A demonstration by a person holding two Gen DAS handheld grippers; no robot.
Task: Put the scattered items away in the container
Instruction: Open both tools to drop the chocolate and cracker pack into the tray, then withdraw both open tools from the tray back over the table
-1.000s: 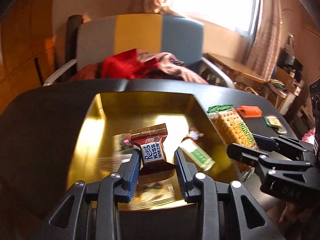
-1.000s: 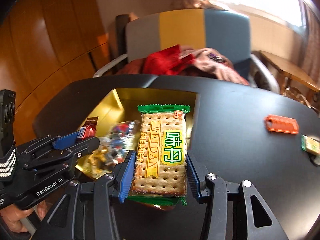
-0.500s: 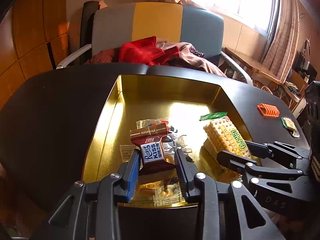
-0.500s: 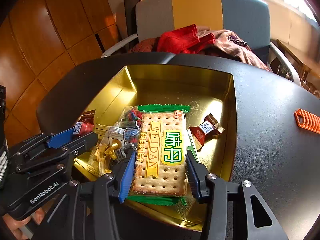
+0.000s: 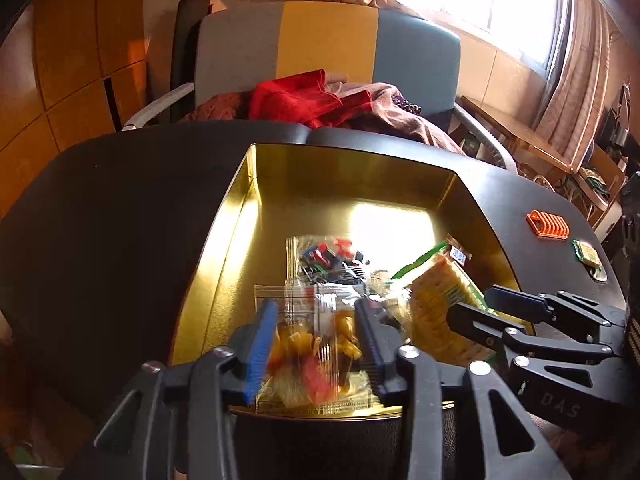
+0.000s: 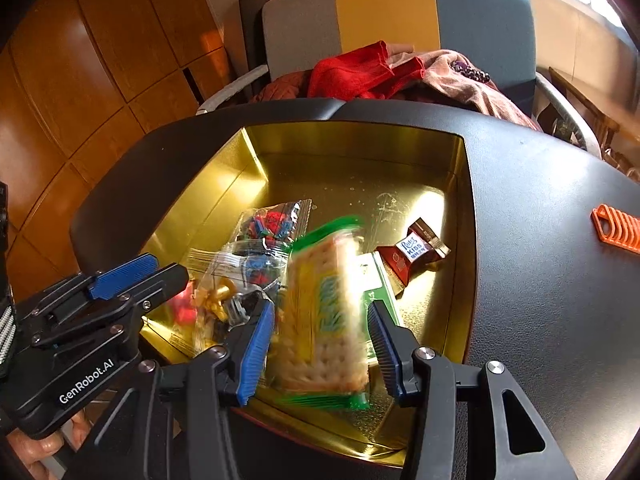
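Left gripper [image 5: 314,338]: fingers apart, nothing clamped; the blue pads stood on either side of a clear bag of yellow and red bits [image 5: 316,344] that lay below them in the tray. Whether the pads touched the bag could not be told, since the view was blurred.
Right gripper [image 6: 322,338]: fingers apart, wider than the cracker pack [image 6: 322,320] between them; gaps showed on both sides of the pack, which was blurred and tilted over the tray floor.
Tray [image 6: 360,140]: gold metal, set on the black bench [image 6: 552,264], open at the top.
Tray contents: cracker pack at the near right; a clear bag of red and blue bits [image 6: 272,224] toward the middle; the bag of yellow and red bits at the near left; a brown chocolate [image 6: 412,254] by the right wall; a green packet [image 6: 378,284] lay partly under the crackers.
Outside the tray: an orange clip [image 5: 548,224] and a small green packet [image 5: 586,252] lay on the bench to the right, well apart from the tray.
Behind the bench: a chair [image 5: 328,44] with a pile of red and brown clothes [image 5: 320,100] on its seat.
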